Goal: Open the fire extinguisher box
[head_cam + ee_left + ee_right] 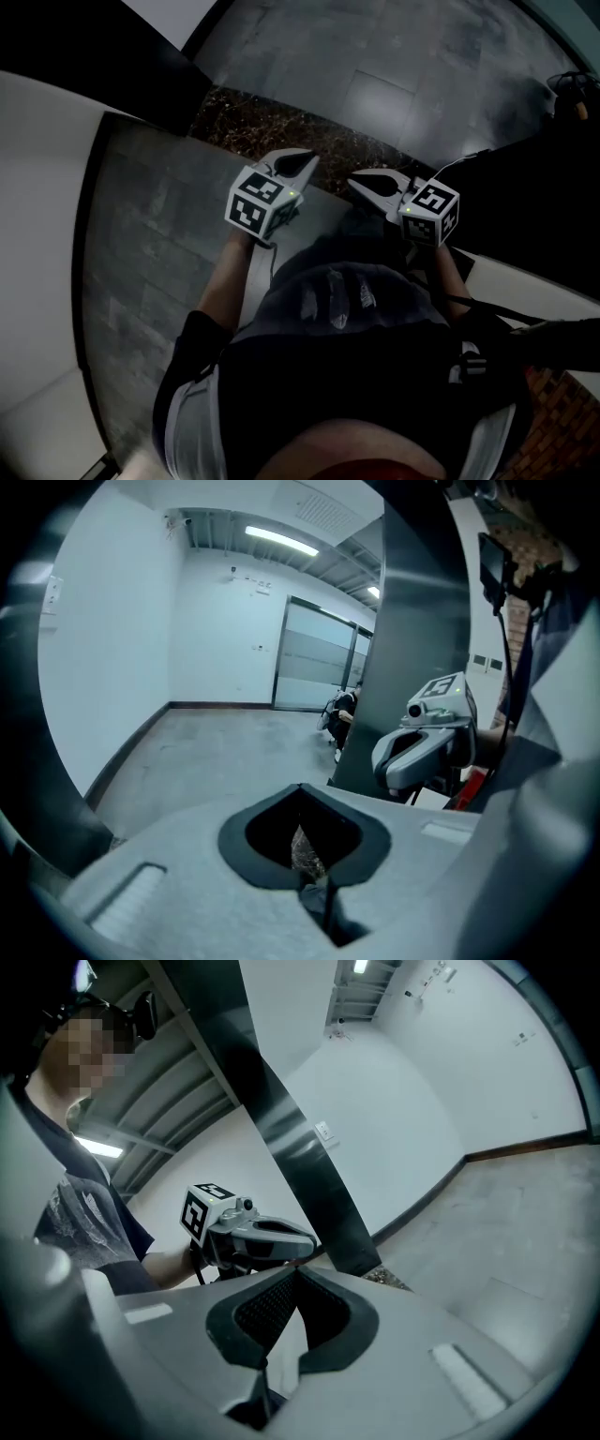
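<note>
Your left grey plastic claw (305,161) is closed on nothing; just right of it your right grey plastic claw (361,185) is closed and empty too, both held over grey floor tiles (150,244), likely for walking: no fire extinguisher box shows ahead of either

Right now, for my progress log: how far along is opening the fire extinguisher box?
Done: nothing visible; no box clearly shows in any view. In hand: nothing; the left gripper and right gripper are both shut and empty, held out over the grey floor. Left: reaching the box and opening it.
</note>
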{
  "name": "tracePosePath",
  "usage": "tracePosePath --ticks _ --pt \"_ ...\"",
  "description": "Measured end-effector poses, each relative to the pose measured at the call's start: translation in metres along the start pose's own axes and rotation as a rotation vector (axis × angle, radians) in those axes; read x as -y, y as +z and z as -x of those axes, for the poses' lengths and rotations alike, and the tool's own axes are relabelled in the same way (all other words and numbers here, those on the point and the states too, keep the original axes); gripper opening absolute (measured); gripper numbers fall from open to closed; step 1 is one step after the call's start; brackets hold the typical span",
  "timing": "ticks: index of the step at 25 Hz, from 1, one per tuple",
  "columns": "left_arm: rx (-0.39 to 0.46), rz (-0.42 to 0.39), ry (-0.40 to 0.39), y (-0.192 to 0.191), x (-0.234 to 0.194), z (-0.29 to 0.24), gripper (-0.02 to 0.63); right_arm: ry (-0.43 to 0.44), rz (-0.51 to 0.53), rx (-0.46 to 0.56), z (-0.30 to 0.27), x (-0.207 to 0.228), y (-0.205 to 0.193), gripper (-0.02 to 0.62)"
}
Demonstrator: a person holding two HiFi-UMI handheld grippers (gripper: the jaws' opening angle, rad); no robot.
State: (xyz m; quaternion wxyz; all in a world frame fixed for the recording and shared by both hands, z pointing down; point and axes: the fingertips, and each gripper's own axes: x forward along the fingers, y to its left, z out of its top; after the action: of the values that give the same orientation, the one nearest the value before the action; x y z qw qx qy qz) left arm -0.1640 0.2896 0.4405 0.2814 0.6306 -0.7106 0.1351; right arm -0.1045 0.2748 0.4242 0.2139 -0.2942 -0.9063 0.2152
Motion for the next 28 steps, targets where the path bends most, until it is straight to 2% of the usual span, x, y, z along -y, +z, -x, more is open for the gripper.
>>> tracePosePath --ticks 3,5,7,9,12,14,16,22,24,26,28 --pt "-0.036 -0.047 -0.007 0.061 -0.02 -0.068 0.003 -0.004 -0.041 0.032 0.027 0.077 0.038 0.0" --pt "-0.035 -0.097 -0.035 0.08 -0.018 -0.086 0.003 -0.033 -0.054 0.049 0.04 0.103 0.043 0.0" --pt "-0.021 -0.136 -0.049 0.077 -0.013 -0.085 0.003 -0.052 -0.05 0.051 0.045 0.11 0.033 0.0" --pt "-0.01 -0.139 -0.062 0.067 -0.011 -0.087 0.003 -0.062 -0.021 0.043 0.046 0.115 0.029 0.0" --pt "-0.063 -0.129 -0.109 0.076 -0.012 -0.117 0.003 -0.087 0.003 0.049 0.057 0.138 0.057 0.0" --pt "-0.106 -0.152 -0.144 0.105 -0.018 -0.146 0.003 -0.104 -0.021 0.067 0.069 0.166 0.085 0.0" --pt "-0.112 -0.171 -0.176 0.126 -0.022 -0.167 0.003 -0.122 -0.052 0.072 0.073 0.186 0.096 0.0" --pt "-0.095 -0.158 -0.208 0.122 -0.031 -0.189 0.003 -0.153 -0.143 0.088 0.07 0.196 0.077 0.0" --pt "-0.094 -0.13 -0.241 0.127 -0.054 -0.199 0.003 -0.174 -0.156 0.065 0.054 0.211 0.085 0.0" --pt "-0.092 -0.096 -0.267 0.14 -0.1 -0.21 0.003 -0.19 -0.152 0.031 0.022 0.24 0.109 0.0" --pt "-0.091 -0.096 -0.276 0.147 -0.132 -0.218 0.003 -0.21 -0.151 0.021 0.002 0.26 0.126 0.0"
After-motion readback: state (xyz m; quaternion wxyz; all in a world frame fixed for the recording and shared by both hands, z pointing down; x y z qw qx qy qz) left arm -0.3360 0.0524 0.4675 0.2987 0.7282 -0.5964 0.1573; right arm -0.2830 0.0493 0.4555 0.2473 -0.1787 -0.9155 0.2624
